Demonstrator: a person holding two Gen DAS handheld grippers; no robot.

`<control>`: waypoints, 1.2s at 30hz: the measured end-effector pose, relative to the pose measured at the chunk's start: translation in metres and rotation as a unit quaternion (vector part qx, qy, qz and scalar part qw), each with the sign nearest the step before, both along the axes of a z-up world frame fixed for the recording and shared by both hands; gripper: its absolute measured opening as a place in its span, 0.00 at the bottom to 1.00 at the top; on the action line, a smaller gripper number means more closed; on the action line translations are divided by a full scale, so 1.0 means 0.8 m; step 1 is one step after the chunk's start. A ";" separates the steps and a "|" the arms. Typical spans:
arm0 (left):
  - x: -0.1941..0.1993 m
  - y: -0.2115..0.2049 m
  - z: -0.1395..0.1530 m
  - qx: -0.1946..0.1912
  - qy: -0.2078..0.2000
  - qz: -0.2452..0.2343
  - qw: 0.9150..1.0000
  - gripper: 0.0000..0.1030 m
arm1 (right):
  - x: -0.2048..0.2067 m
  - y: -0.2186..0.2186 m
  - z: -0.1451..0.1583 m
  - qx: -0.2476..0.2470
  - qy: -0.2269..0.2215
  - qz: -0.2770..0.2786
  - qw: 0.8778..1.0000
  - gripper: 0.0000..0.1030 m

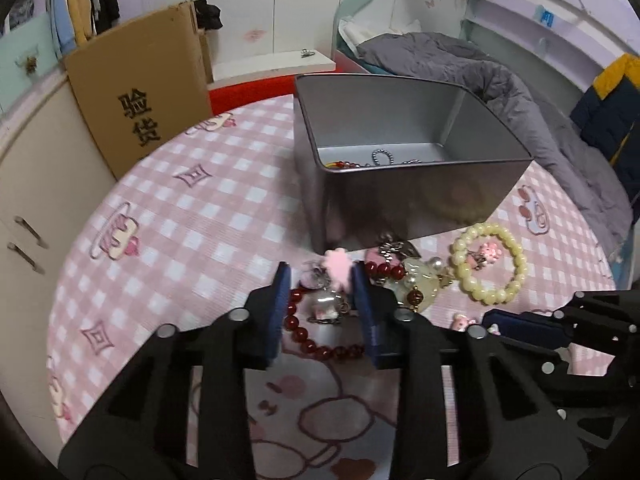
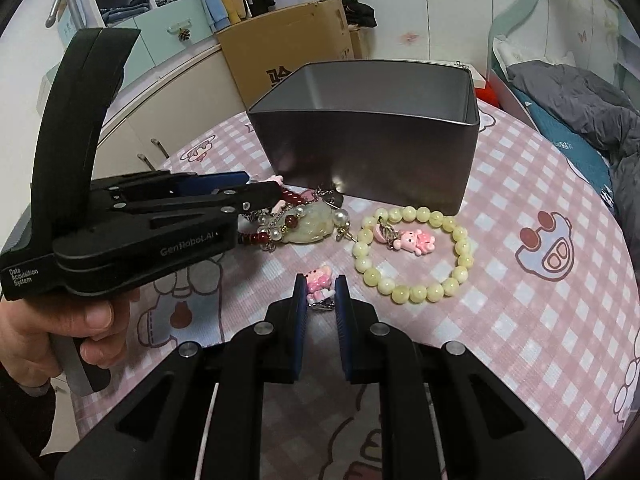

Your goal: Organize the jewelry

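Closing on separate pieces, both claws are set low over the pink checked tabletop [image 2: 500, 320], just short of the grey metal tin [image 1: 400, 184]. The left claw [image 1: 322, 292] has its pads drawn in around a clear keychain with a pink flower charm [image 1: 338, 272], which lies inside the loop of a dark red bead bracelet [image 1: 304, 332]; whether the pads press firmly yet cannot be told. The right claw [image 2: 320, 294] is clamped on a small pink figure charm [image 2: 318, 280]. Beyond and to the right of it lies a pale yellow bead bracelet [image 2: 416, 256] with a pink charm; a jade-coloured pendant [image 2: 316, 224] rests ahead, near the tin's front wall.

A snag is judged likely: the keychain's ring may be hooked by the red beads, so that the bracelet is dragged up and dropped short of the tin. The small charm could slip from the narrow grip.

"GenRobot.AI" and "Data Acquisition System" are printed on the left tool's body; "验货" is printed on a cardboard box [image 1: 140, 92] behind.
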State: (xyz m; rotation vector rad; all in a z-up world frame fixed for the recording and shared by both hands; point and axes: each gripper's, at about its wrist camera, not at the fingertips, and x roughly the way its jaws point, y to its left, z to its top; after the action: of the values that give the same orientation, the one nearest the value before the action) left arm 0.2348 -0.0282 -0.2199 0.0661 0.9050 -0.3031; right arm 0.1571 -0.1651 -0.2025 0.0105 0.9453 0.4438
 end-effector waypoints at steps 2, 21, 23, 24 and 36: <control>-0.002 0.006 0.000 -0.019 0.004 0.000 1.000 0.22 | 0.001 -0.002 0.001 0.001 0.001 0.001 1.000 0.12; -0.064 0.053 0.071 -0.069 -0.074 0.004 0.995 0.22 | -0.014 -0.025 0.040 0.033 -0.034 0.001 0.999 0.12; -0.063 0.055 0.087 -0.074 -0.084 0.007 0.994 0.22 | -0.016 -0.027 0.054 0.035 -0.046 0.002 0.998 0.12; -0.063 0.056 0.095 -0.077 -0.089 0.008 0.993 0.22 | -0.016 -0.028 0.065 0.038 -0.055 0.004 0.998 0.12; -0.036 0.028 0.171 -0.103 -0.125 -0.015 0.987 0.22 | 0.020 -0.049 0.191 0.051 -0.164 0.009 0.985 0.12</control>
State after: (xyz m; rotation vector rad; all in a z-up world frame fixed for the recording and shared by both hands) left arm 0.2060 -0.0061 -0.0831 -0.0726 0.6205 -0.4047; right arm 0.1729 -0.2039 -0.0497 0.0209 0.5996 0.4921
